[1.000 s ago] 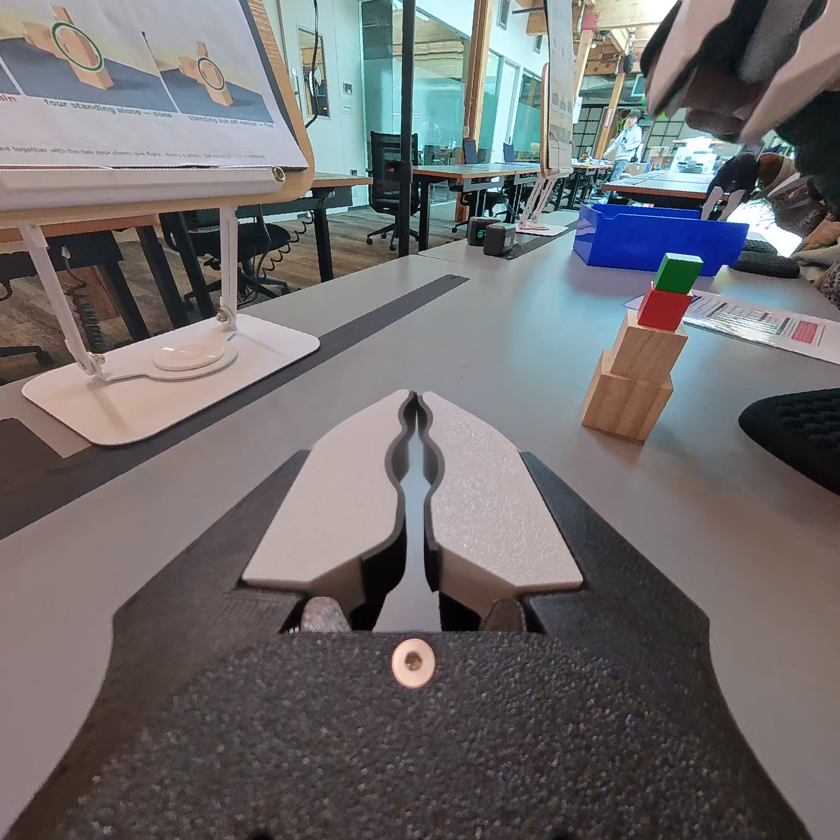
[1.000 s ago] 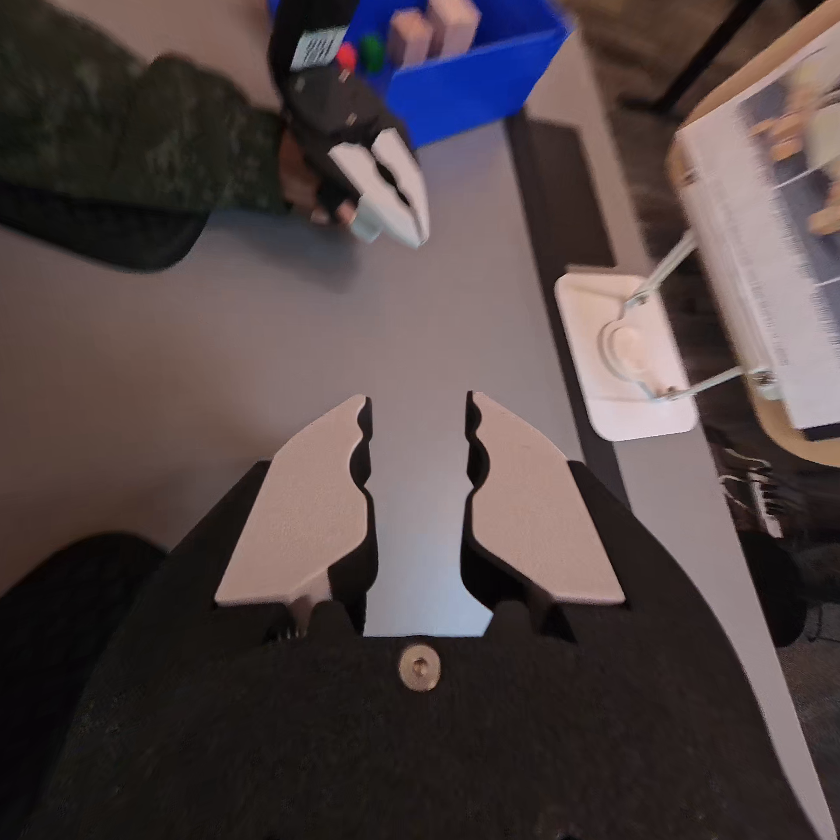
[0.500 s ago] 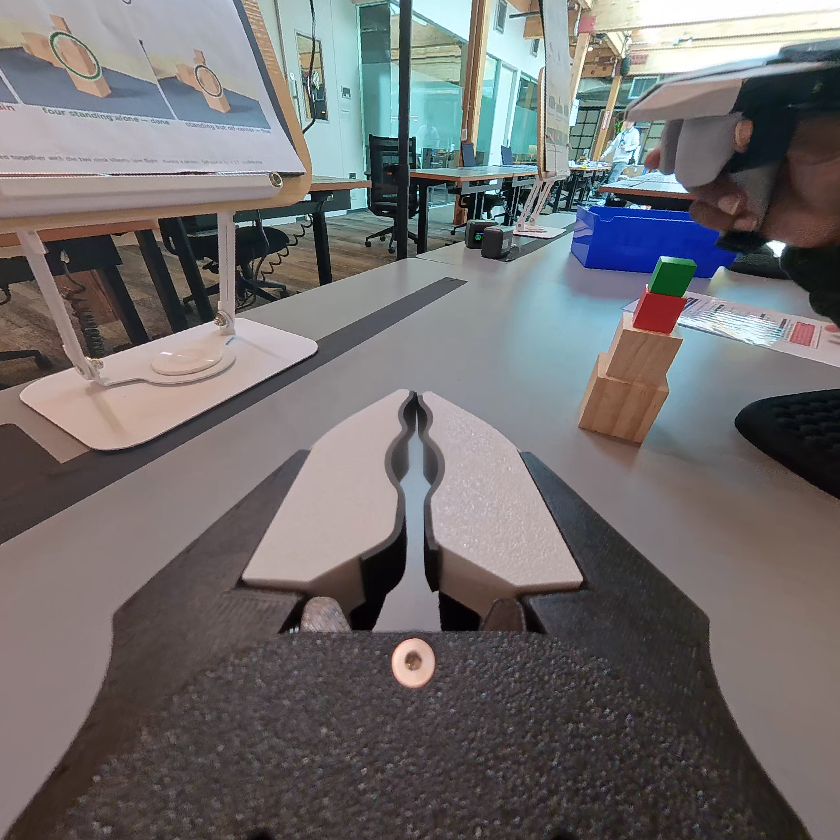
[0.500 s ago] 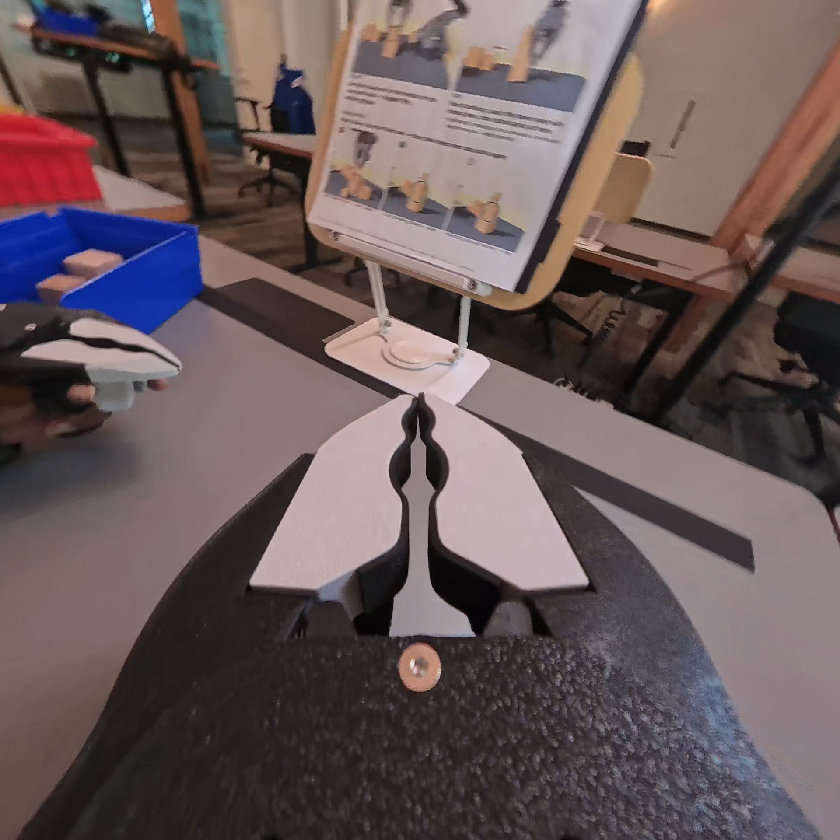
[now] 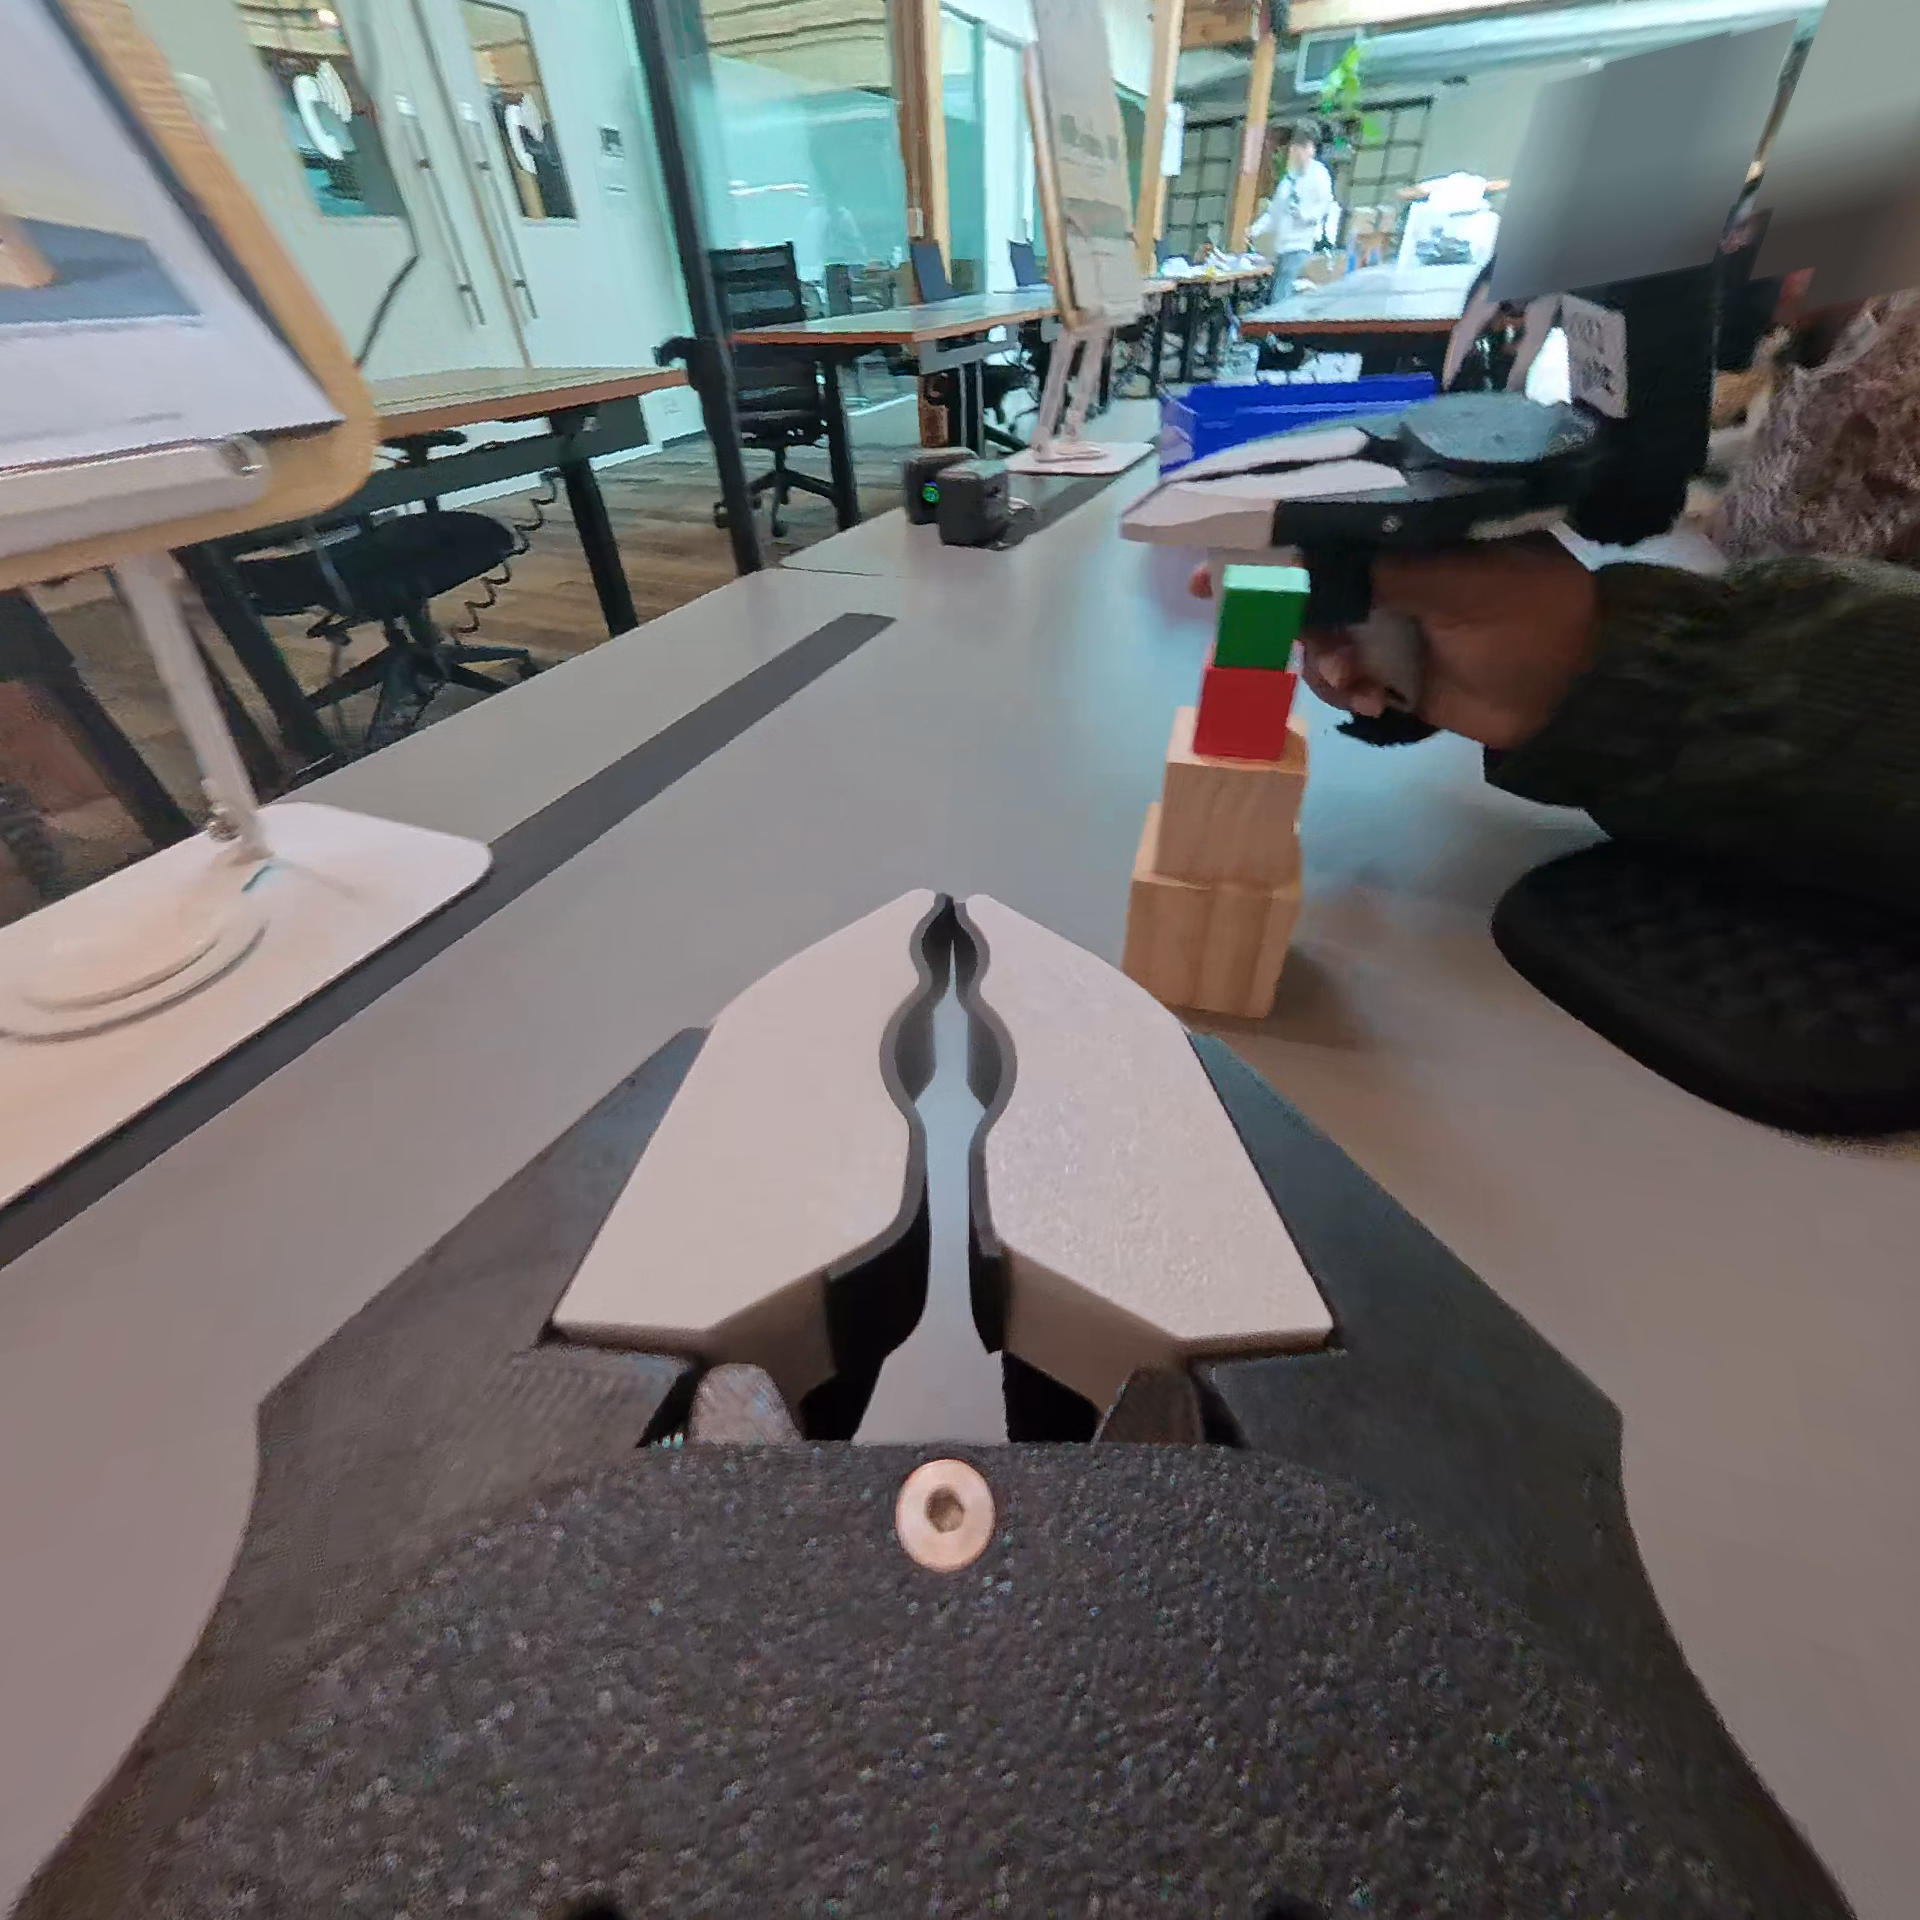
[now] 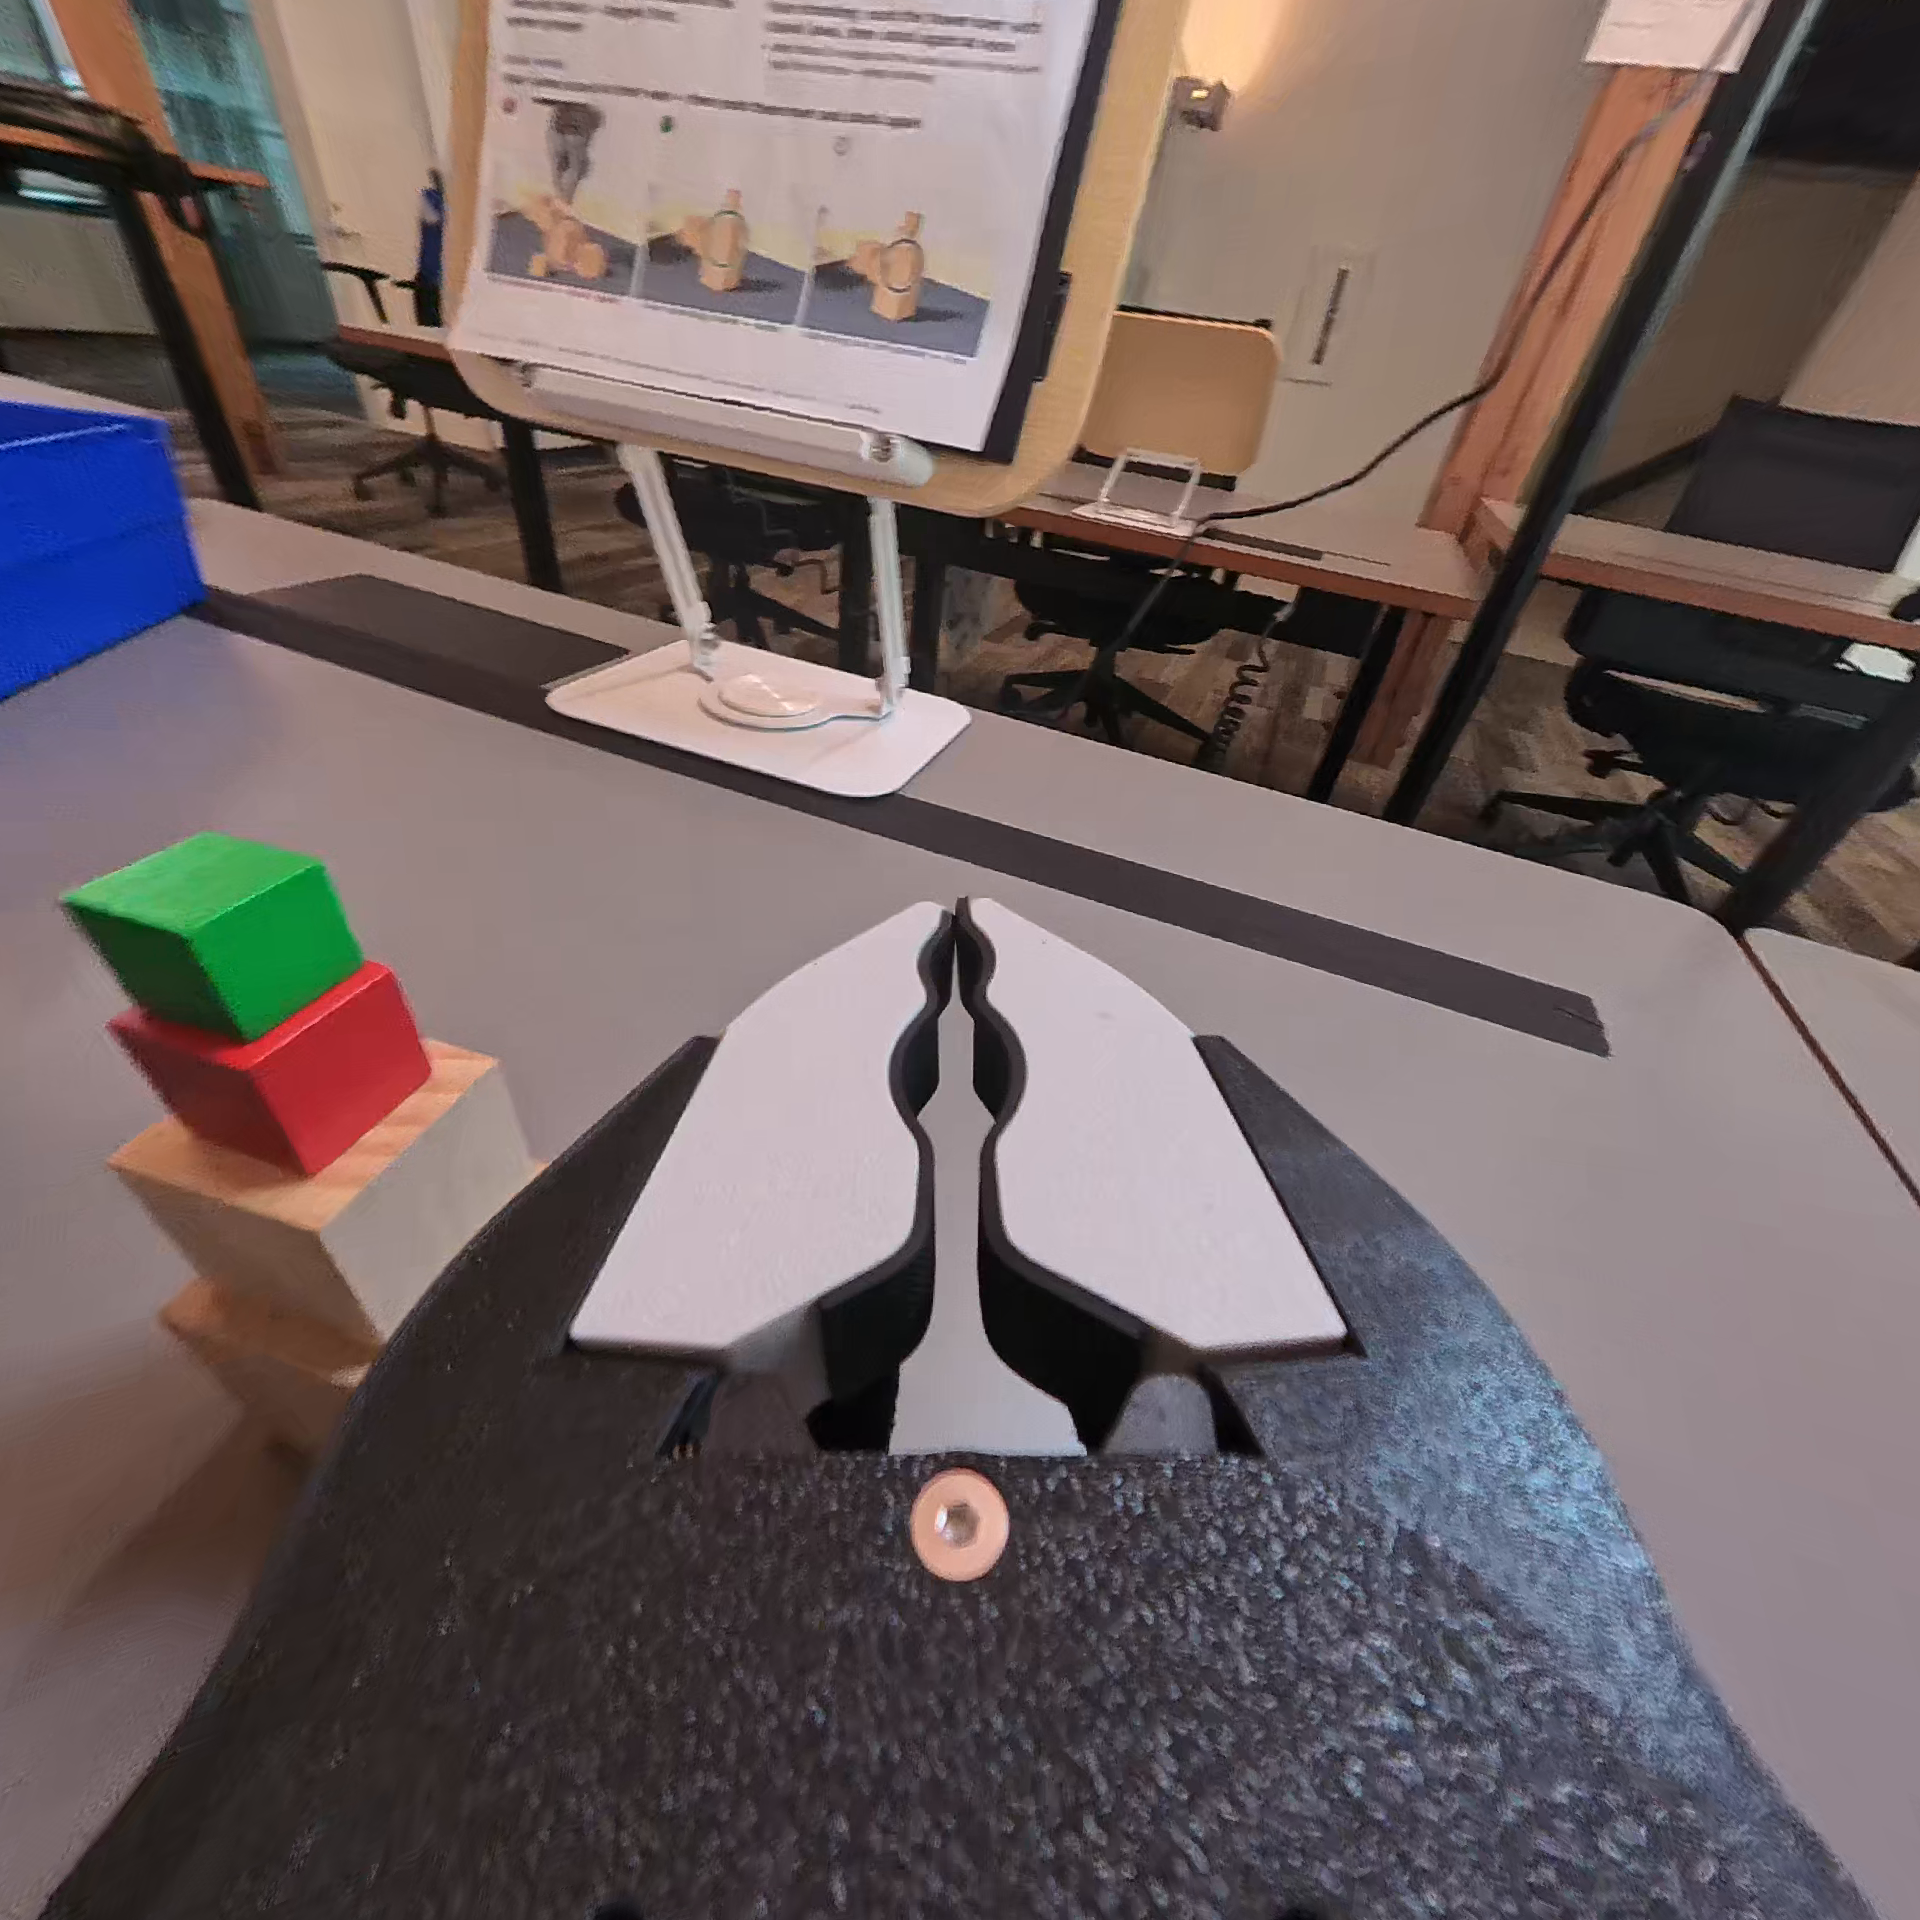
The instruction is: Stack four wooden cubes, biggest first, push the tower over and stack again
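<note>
Both grippers, left (image 5: 951, 914) and right (image 6: 954, 914), are pressed together bare, the block stack (image 6: 281, 1081) being seen just left of the right gripper on the worktop (image 6: 623, 883).

Open-plan office: wood-topped desks (image 5: 894, 322) and black swivel chairs (image 5: 769, 416) are standing on a wood-plank floor (image 5: 665, 499), backed by glass partition walls (image 5: 790, 125). Timber posts (image 6: 1538, 260) are rising against cream walls (image 6: 1382, 125). A wall lamp (image 6: 1200, 99) is glowing warm; daylight is coming through far windows (image 5: 1205, 156).
</note>
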Tool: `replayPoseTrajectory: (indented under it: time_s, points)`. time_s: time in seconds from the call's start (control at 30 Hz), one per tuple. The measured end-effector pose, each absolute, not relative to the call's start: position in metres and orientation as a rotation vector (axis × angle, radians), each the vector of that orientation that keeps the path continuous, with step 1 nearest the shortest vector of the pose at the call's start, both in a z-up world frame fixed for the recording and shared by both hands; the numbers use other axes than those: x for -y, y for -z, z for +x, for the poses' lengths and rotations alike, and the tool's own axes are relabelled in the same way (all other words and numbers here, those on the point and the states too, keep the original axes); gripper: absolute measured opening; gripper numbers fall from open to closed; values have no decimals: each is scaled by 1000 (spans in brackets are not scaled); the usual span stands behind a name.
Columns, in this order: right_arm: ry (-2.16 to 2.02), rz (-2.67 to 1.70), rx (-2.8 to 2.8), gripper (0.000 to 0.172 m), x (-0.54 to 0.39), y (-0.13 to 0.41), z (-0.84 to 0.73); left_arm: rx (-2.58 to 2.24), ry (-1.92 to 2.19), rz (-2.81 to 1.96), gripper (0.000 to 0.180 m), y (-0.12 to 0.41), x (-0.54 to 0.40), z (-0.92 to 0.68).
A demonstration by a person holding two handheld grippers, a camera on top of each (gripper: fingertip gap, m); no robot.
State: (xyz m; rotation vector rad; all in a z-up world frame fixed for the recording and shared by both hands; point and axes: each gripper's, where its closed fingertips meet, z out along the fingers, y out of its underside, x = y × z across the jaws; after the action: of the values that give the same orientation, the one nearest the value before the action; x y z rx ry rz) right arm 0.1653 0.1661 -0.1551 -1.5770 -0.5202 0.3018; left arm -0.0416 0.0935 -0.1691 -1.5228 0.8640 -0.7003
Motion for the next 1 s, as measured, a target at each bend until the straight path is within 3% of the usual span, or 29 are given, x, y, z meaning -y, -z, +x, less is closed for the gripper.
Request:
replayPoseTrajectory:
  time_s: [0.27, 0.57, 1.0]
  points:
    - [-103, -1831, 536, 0, -149, 184, 185, -873, 621, -1556, 0, 181, -93, -32]
    - [53, -1968, 592, 0, -112, 221, 126, -566, 512, -1507, 0, 140, -124, -103]
    - [-149, -1611, 1073, 0, -81, 189, -43, -437, 405, -1496, 0, 134, -134, -150]
